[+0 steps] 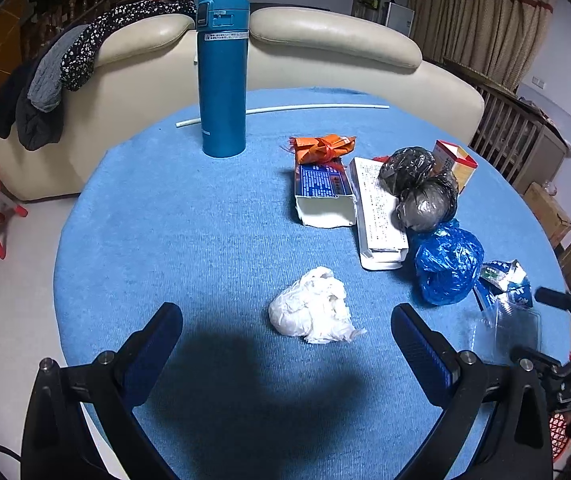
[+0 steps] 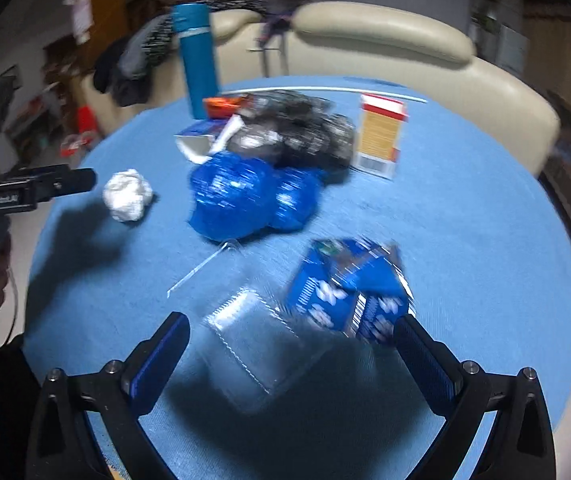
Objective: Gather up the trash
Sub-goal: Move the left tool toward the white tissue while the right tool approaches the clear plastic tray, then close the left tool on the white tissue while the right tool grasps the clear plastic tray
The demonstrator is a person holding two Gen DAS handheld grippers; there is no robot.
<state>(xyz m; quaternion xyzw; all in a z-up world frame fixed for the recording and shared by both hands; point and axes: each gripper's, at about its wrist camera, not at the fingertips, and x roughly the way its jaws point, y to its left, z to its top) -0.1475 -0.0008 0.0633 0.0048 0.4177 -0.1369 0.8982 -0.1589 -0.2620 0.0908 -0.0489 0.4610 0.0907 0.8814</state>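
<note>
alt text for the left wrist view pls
The open left gripper hovers over a blue-clothed table, with a crumpled white paper wad just ahead between its fingers. Behind stand a teal bottle and, to the right, boxes and bagged trash.

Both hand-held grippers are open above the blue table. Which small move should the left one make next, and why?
Probably ease the left hand-held gripper forward and down so its fingers straddle the crumpled white paper ball, then close. The ball lies just ahead of the open jaws, nearly centred, apart from the other trash, with bare tablecloth around it. The right hand-held gripper hangs over the clear plastic package.
</note>
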